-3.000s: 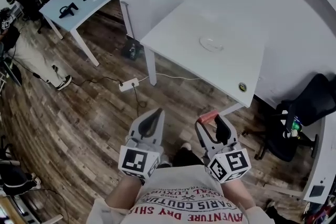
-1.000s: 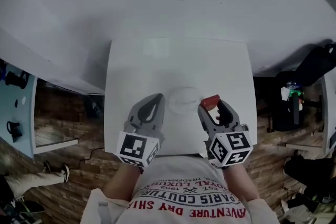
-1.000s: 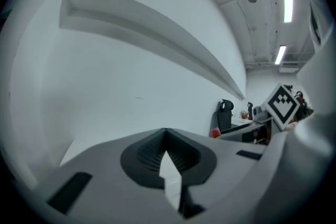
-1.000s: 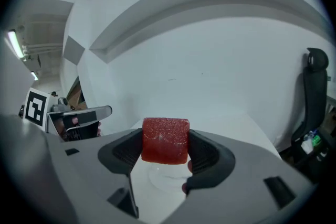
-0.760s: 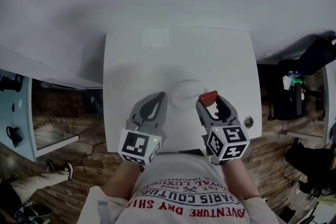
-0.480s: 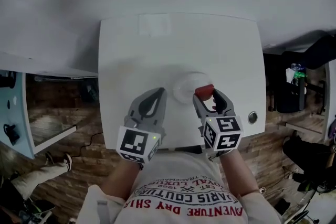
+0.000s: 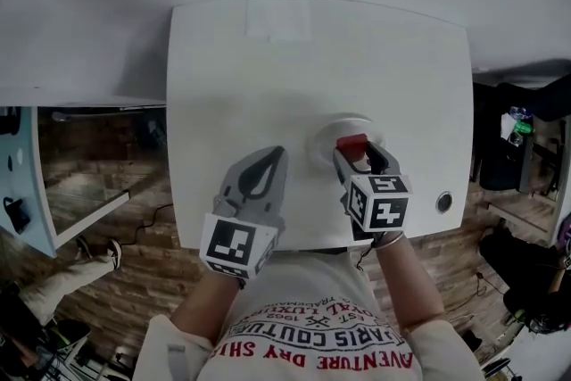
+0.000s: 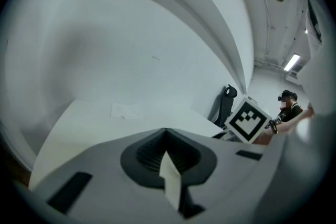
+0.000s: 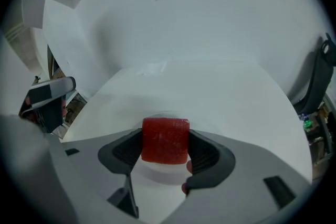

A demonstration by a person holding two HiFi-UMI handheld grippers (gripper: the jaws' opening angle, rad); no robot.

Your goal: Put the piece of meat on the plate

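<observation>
The right gripper [image 7: 354,147] reaches forward and down over the worktop [image 7: 241,67], its jaws clamped on the two sides of the piece of meat [image 9: 165,140]. The red block sits level between them, one near-square face turned back toward the gripper; no long axis is evident. The plate [image 7: 319,143] lies directly beneath the jaws. The left gripper [image 7: 268,165] hovers alongside, to the left, with its jaws together and empty.

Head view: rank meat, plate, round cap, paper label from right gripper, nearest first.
1. meat: in the jaws of the right gripper.
2. plate: right beneath.
3. round cap: off right, near edge.
4. paper label: far edge.
</observation>
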